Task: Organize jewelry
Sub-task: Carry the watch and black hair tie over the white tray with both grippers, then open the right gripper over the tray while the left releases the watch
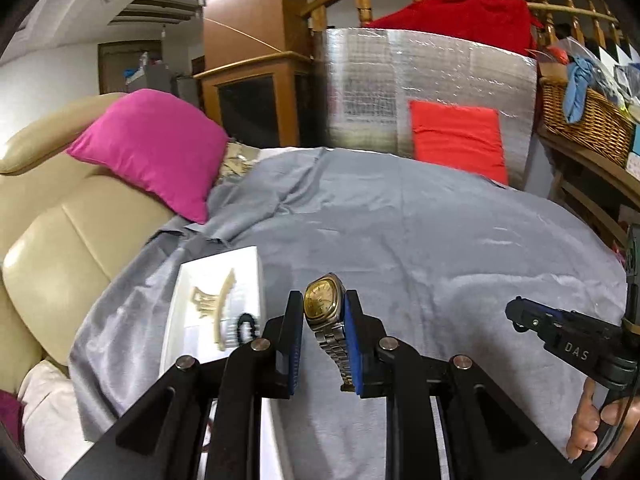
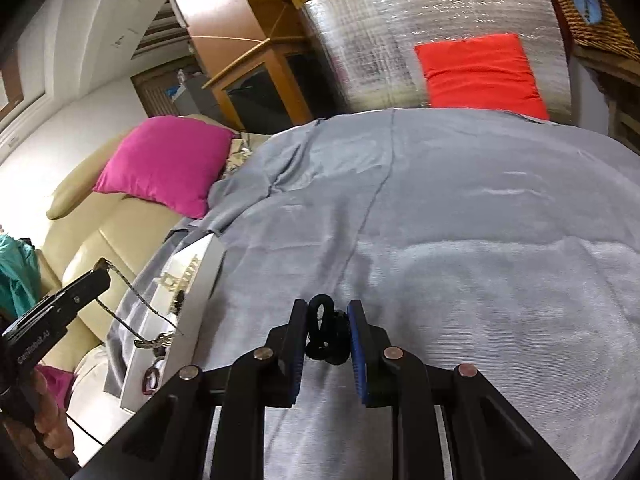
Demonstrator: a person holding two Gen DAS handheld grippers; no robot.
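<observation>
So the left gripper (image 1: 323, 312) has its two black jaws with blue pads clamped on a gold-faced wristwatch with a steel link bracelet (image 1: 325, 298). The watch sits upright between the pads, dial toward the camera, bracelet trailing down along the right-hand pad, and it's lifted clear of the wrinkled grey cloth (image 1: 420, 240) that covers the table. Just left of that gripper is a shallow white rectangular tray (image 1: 192, 280) lying on the cloth, with a cream-coloured claw hair clip (image 1: 214, 304) inside and a small black beaded loop (image 1: 244, 326) nearer the camera; the loop is a bit blurry so I can't say more about it. In the right wrist view the same tray (image 2: 208, 272) shows at the left edge of the cloth, and the watch's bracelet (image 2: 132, 292) hangs in a loop from the left gripper's tip above it. The right gripper (image 2: 328, 332) has its jaws closed around a black corded hair tie bunched into loops (image 2: 326, 332), held low over the grey cloth; can't tell if it's touching the fabric. From the left wrist view the right gripper (image 1: 516, 316) is well off to the right, with the person's fingers wrapped round its handle. Behind it all there's a magenta square cushion (image 1: 152, 148) on a beige leather sofa (image 1: 60, 240), and a red cushion (image 1: 456, 136) leaning on a silver foil panel (image 1: 368, 88).
</observation>
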